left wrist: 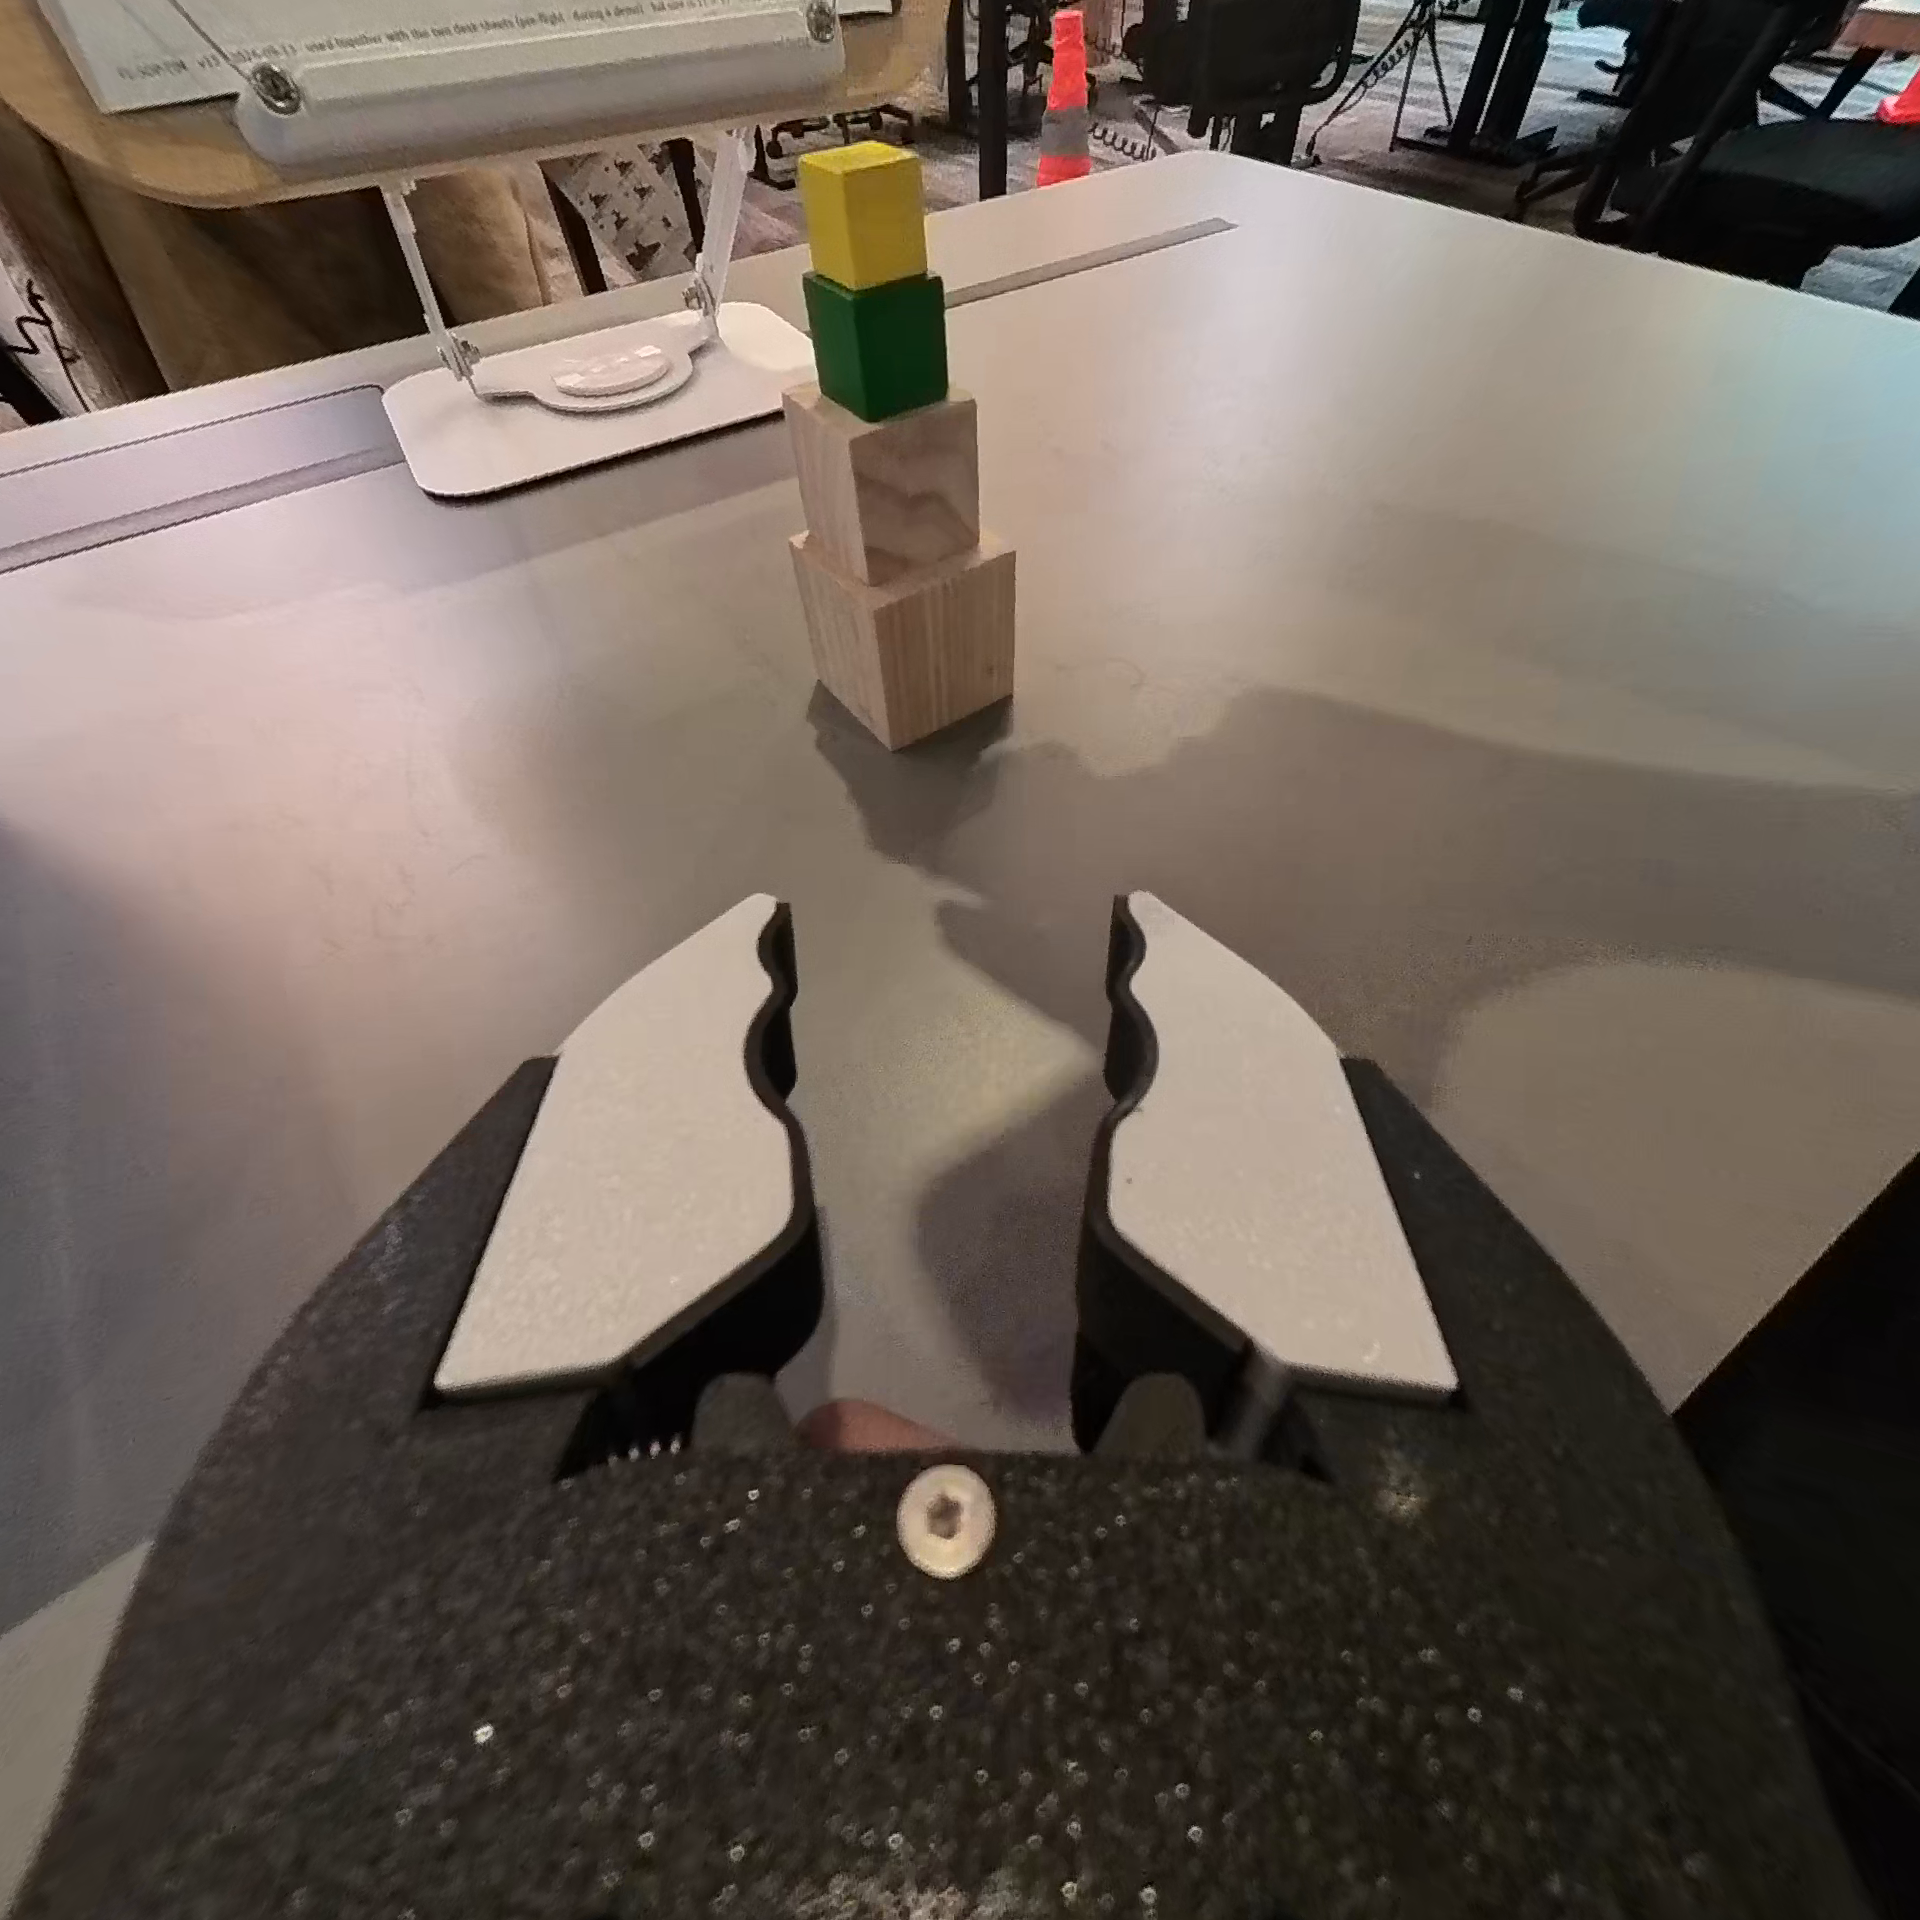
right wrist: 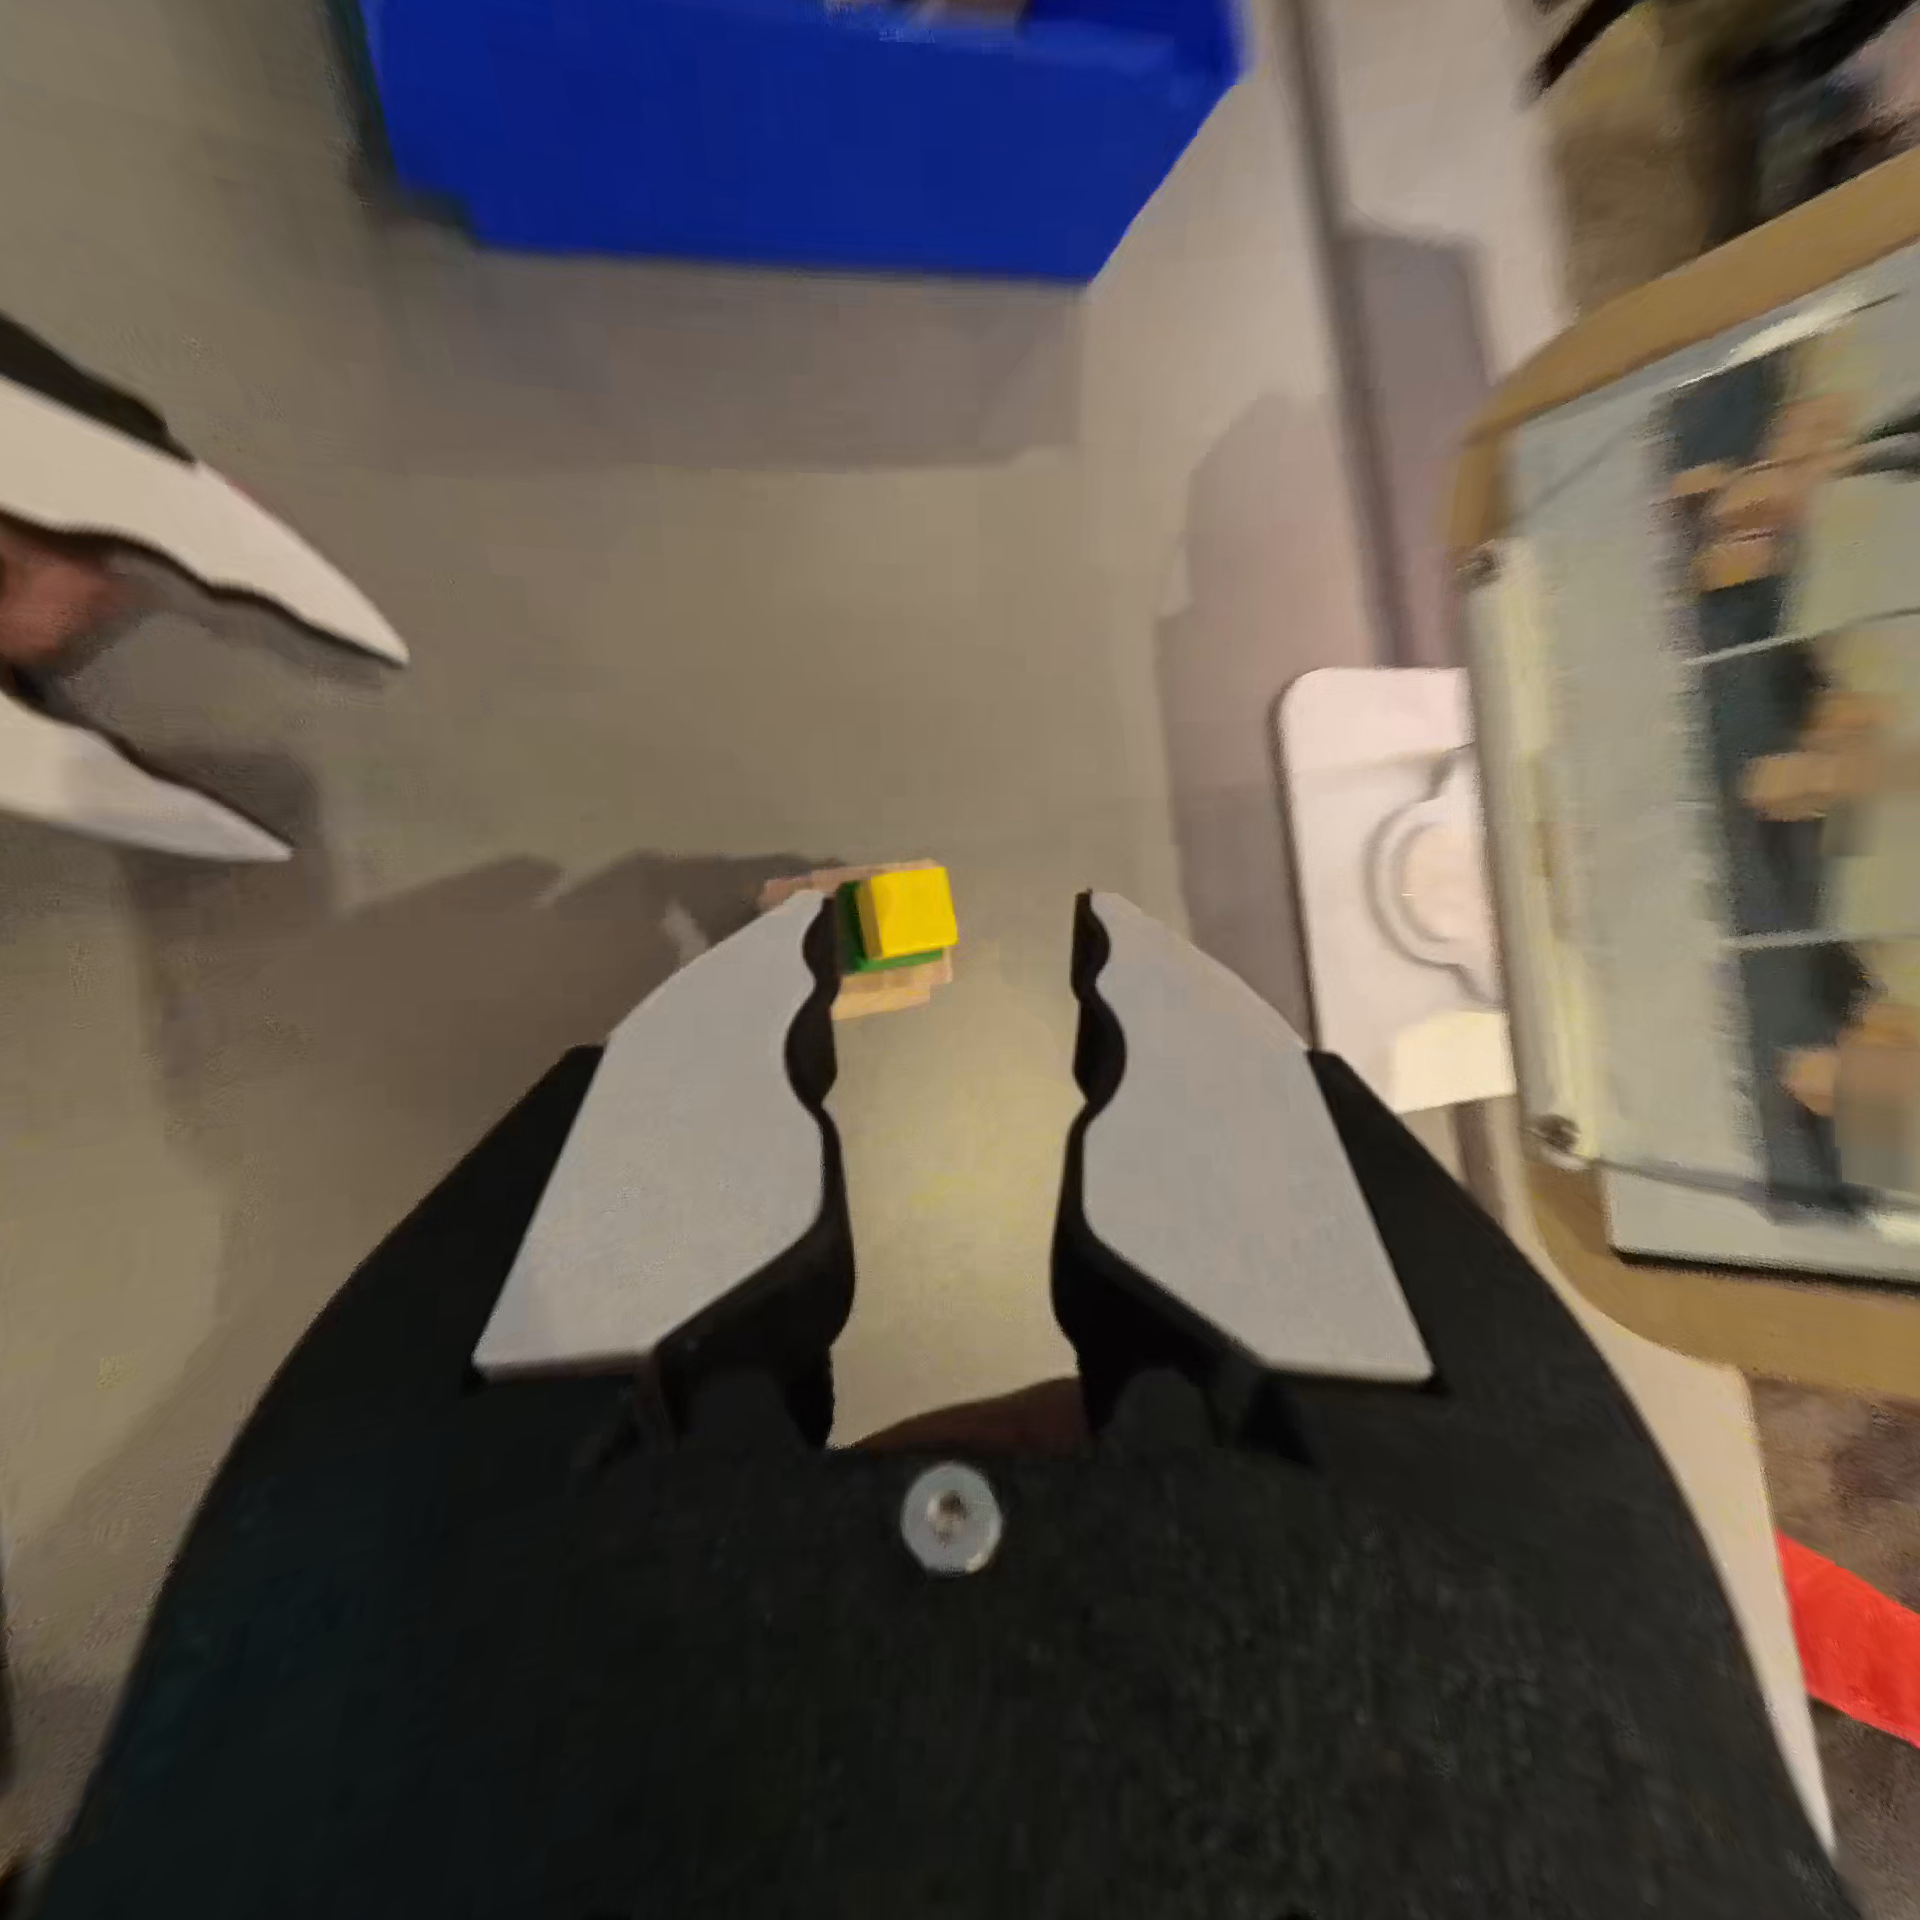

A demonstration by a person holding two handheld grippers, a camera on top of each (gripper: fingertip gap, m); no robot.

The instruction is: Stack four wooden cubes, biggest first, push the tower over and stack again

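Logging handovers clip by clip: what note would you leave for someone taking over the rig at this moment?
Left tool: open, empty, low over the grey table, pointing at the tower from a distance.
Right tool: open, empty, high above the tower, looking down on it.
Tower: large plain wooden cube at the base, smaller plain wooden cube, green cube, yellow cube on top; each is slightly twisted against the next, but it stands.
Done: a four-cube stack, biggest first.
Left: whether this is the first or second build cannot be told; if first, push over and restack.

4 cubes (left wrist: 894, 457) stacked on table (left wrist: 1455, 520), stand (left wrist: 582, 416) left.
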